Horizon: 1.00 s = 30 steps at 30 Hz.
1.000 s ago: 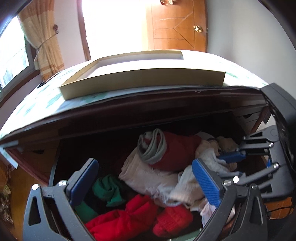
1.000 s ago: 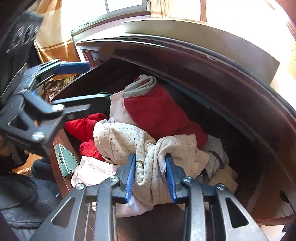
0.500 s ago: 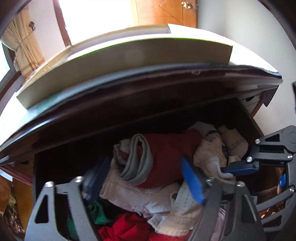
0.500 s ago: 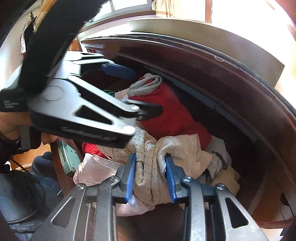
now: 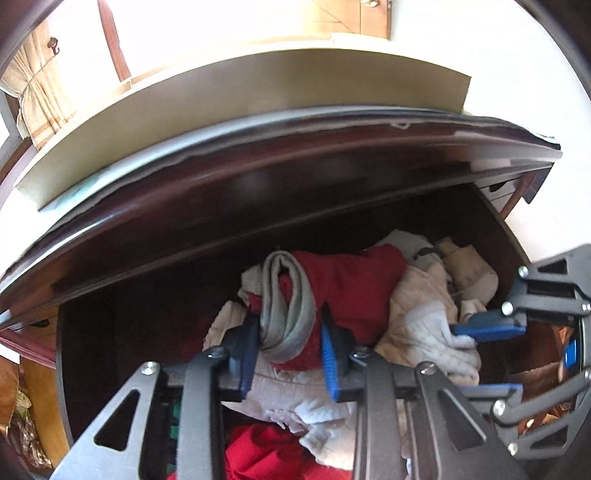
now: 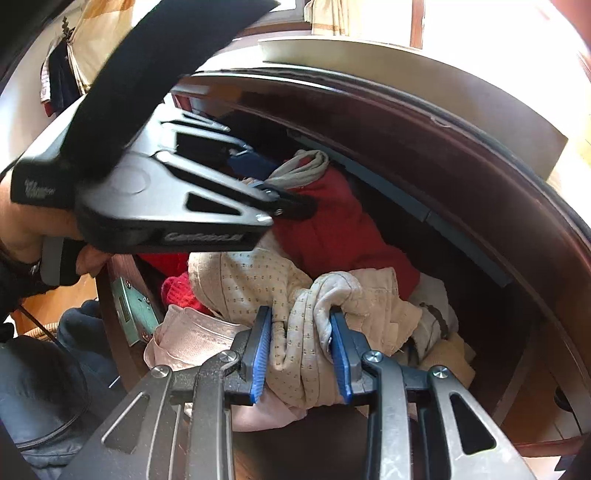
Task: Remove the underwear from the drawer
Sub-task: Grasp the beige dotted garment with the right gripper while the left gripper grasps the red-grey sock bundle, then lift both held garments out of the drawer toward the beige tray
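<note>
Underwear fills the open dark wooden drawer (image 5: 110, 332), heaped in red, cream and pale pink. In the left wrist view, the left gripper (image 5: 290, 349) sits at 6 o'clock with its blue pads (image 5: 328, 358) having just been closing on the red underwear with a grey waistband (image 5: 291, 314), which is now pinched between them. At 3 o'clock in that view the right gripper (image 6: 301, 356) reaches in from the side; its own camera shows its jaws pinching a bunched cream dotted underwear (image 6: 295, 332) at 6 o'clock, with a pale pink ribbed garment (image 6: 192, 343) just beside it at 8 o'clock. Above the drawer runs the dark, glossy wooden top edge of the dresser (image 5: 258, 166), and on it lies a flat beige cardboard box (image 5: 240, 103). At 10 o'clock hangs a beige curtain (image 5: 40, 96) beside a bright window; at 12 o'clock stands an orange-brown wooden door (image 5: 365, 18), with a white wall (image 5: 517, 74) at 2 o'clock.
</note>
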Each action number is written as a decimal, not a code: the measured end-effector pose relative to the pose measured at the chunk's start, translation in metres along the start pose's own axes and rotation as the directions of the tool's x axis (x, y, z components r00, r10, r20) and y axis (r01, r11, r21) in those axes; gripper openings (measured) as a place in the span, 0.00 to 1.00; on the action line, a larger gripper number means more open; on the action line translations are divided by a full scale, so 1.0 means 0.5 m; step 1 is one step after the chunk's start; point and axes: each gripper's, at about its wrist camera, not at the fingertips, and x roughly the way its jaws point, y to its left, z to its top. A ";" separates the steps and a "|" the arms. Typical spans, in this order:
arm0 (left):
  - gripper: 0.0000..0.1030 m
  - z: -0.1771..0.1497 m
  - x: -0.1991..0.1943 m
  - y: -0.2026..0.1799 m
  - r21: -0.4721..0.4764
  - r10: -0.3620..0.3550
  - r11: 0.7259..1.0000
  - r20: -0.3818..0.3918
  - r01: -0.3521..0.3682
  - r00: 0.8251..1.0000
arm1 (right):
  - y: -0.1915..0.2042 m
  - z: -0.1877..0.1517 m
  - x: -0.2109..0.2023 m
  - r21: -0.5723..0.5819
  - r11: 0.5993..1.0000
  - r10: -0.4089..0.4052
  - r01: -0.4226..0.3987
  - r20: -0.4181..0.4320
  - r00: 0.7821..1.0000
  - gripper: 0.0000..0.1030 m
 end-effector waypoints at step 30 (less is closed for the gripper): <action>0.23 -0.112 -0.168 0.062 -0.174 0.058 0.985 0.306 -0.004 0.950 | 0.004 -0.071 -0.112 -0.016 0.999 -0.032 0.036 0.199 0.979 0.28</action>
